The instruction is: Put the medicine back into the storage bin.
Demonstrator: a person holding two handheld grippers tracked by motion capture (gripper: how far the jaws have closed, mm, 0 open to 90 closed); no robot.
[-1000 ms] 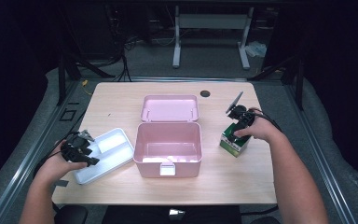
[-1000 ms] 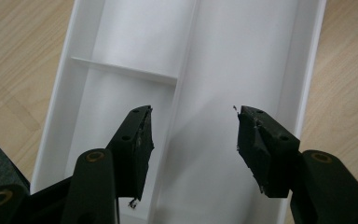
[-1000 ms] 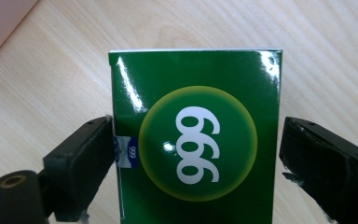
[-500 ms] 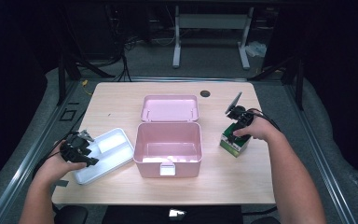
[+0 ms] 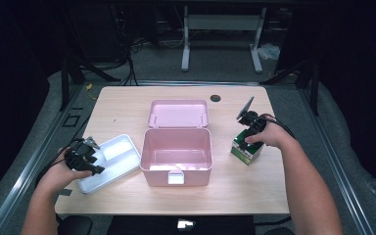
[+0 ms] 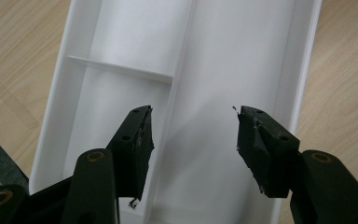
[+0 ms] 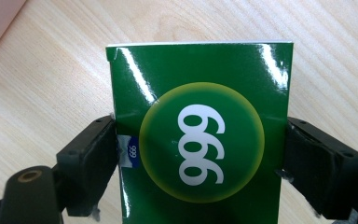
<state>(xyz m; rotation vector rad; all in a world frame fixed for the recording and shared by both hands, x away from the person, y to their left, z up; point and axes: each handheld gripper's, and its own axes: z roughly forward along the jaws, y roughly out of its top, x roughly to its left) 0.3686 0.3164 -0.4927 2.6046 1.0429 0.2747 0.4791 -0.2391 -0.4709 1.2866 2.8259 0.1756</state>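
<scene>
**Right of the pink box: green carton pinched, tray still waiting**

At about 3 o'clock from the open pink plastic storage box (image 5: 176,155), my right gripper (image 5: 245,138) is down on the small glossy green cardboard carton with the yellow-ringed "999" circle (image 7: 200,140). Both black jaws press flat against its two side faces, so I'd call that a grasp. Gripping across the narrow width makes sense, since the printed face stays up and the carton shouldn't twist when lifted. From the high view the carton (image 5: 245,151) looks like it's sitting on the light wooden table (image 5: 127,105), just beside the box's right wall, not touching it.

Over at 9 o'clock from the box, my left gripper (image 5: 84,155) hangs over the white plastic divided tray (image 5: 120,152). Its jaws are spread wide with nothing between them, straddling the tray's long centre rib (image 6: 177,107). My guess is that's the handiest thing to pinch on an insert like this.

The box's hinged lid (image 5: 178,112) is folded back toward 12 o'clock and the inside looks bare, so I reckon the carton goes in first and the tray seats on top. The tray's near corner sits close to the box's left wall, so a careless lift could knock it.
</scene>
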